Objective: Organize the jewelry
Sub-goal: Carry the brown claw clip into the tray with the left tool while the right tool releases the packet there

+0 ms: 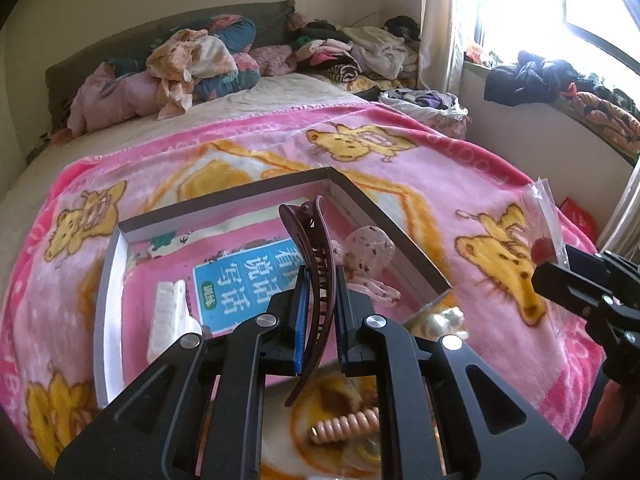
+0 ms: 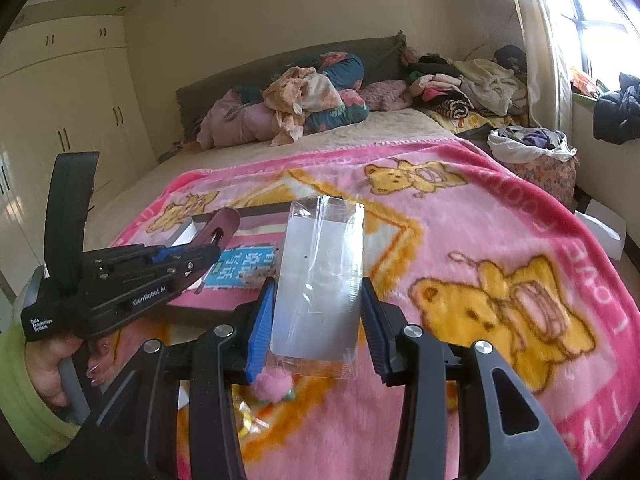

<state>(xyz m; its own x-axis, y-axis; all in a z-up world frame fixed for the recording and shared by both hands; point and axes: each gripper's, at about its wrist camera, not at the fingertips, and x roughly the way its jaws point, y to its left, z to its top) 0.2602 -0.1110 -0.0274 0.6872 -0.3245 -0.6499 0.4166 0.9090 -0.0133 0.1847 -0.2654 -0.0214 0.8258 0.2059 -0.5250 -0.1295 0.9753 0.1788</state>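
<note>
Over the box (image 1: 384, 216), left tongs (image 1: 320, 312) pinch a hairclip (image 1: 316, 264); right tongs (image 2: 316, 312) pinch a packet (image 2: 320, 276).

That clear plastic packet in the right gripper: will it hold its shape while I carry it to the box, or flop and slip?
The clear packet stands upright between the right hand-held gripper pads, so its white card insert probably stiffens it. It looks thin and light. The glossy film may slip, and the top flap looks likely to bend.

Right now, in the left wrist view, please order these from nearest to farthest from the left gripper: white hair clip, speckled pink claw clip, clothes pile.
1. speckled pink claw clip, just right of the left gripper
2. white hair clip, left in the box
3. clothes pile, far end of the bed
</note>
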